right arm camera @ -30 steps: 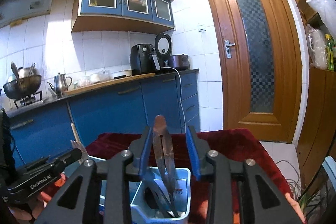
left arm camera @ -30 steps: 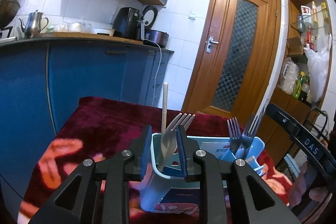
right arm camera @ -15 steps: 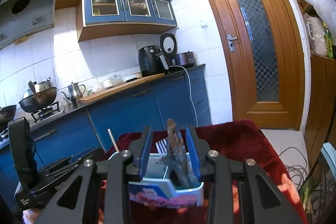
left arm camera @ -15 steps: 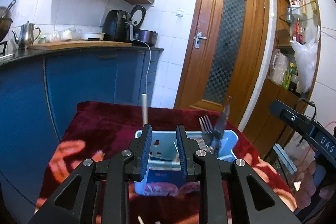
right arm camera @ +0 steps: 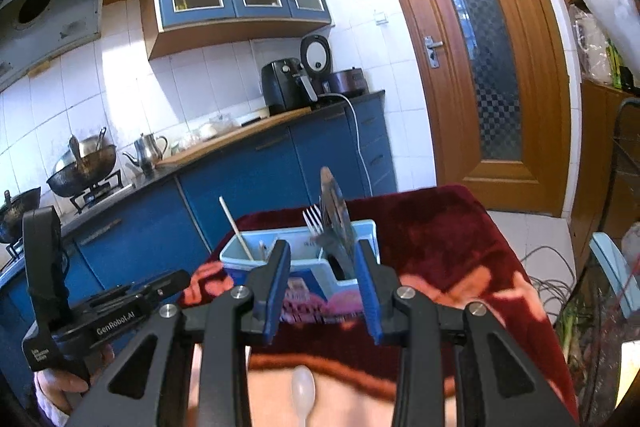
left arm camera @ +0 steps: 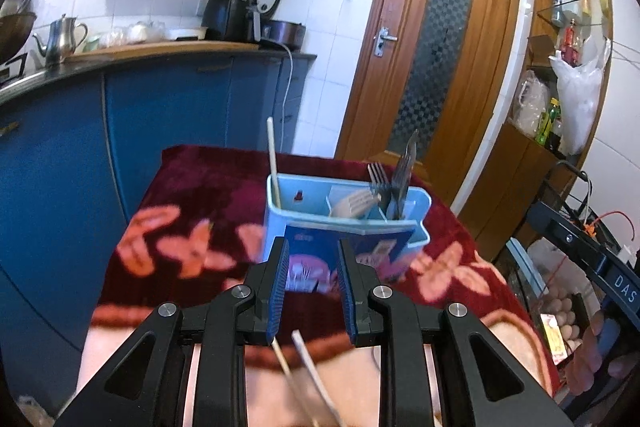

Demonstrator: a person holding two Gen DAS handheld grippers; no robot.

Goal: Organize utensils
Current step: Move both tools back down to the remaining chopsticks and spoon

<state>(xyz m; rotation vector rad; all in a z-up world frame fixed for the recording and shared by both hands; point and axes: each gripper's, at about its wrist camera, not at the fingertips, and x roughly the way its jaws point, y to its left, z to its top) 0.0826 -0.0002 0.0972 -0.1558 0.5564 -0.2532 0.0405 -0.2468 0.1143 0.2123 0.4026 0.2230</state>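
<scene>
A light blue utensil holder [left arm camera: 344, 223] stands on the dark red flowered tablecloth [left arm camera: 192, 195]; it also shows in the right wrist view [right arm camera: 304, 259]. It holds a single chopstick [left arm camera: 273, 159] at the left, a pale fork [left arm camera: 352, 205] in the middle and metal forks and a knife [left arm camera: 394, 183] at the right. My left gripper [left arm camera: 313, 287] is open and empty, just in front of the holder. Two loose chopsticks [left arm camera: 304, 359] lie below it. My right gripper [right arm camera: 323, 291] is open and empty. A white plastic spoon [right arm camera: 303, 397] lies below it.
Blue kitchen cabinets with a worktop [left arm camera: 160, 51] run along the left. A wooden door [left arm camera: 432, 59] is behind the table. Shelves with bottles and bags [left arm camera: 568, 79] stand at the right. A wok [right arm camera: 82, 167] sits on the stove.
Both grippers have pulled back from the holder. The left one let go of the pale fork, the right one of the knife; both utensils now stand in the holder.
</scene>
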